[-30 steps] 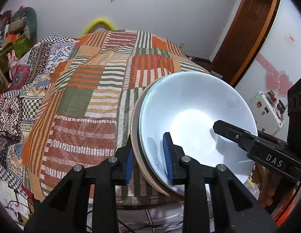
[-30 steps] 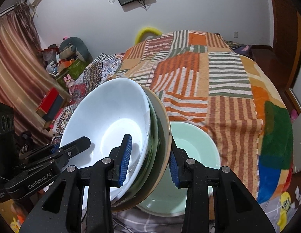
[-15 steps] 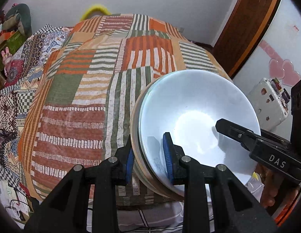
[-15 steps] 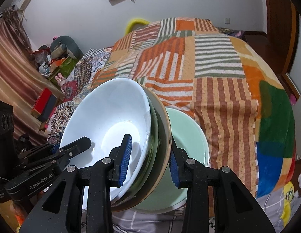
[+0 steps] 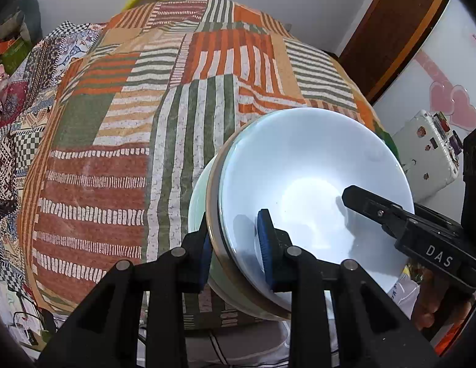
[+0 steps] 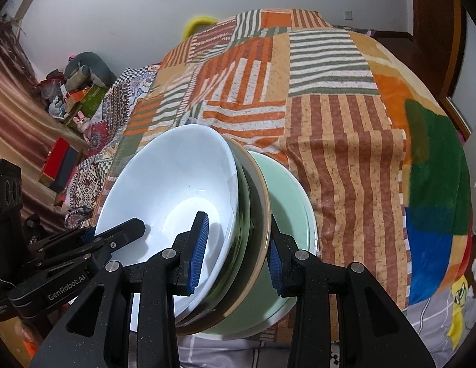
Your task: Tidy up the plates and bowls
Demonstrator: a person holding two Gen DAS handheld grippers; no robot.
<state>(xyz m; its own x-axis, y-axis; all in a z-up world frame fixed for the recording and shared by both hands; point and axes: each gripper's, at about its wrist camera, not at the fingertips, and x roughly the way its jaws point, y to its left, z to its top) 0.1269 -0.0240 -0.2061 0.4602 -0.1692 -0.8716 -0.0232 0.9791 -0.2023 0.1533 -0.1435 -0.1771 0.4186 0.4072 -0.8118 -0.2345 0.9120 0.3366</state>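
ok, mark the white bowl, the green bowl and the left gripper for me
white bowl (image 6: 176, 190), right wrist view, on its inner wall.
green bowl (image 6: 287, 196), right wrist view, on its inner surface right of the stack.
left gripper (image 5: 235, 251), left wrist view, midway between the blue-padded fingers clamping the stack's rim.

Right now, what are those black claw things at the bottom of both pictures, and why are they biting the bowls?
They are hand-held grabbers, one in each of a person's hands, not a real robot. Each has a small camera looking out along its jaws, so every picture shows its own grabber at the bottom.

One picture comes from the left grabber, the other from the right grabber. Both are squeezing the same tilted stack from opposite sides: a white bowl sitting in a tan plate, with something dark green between them. Each camera also sees the other grabber reaching in.

Under the stack, a pale green bowl lies on a bed with a striped patchwork blanket.
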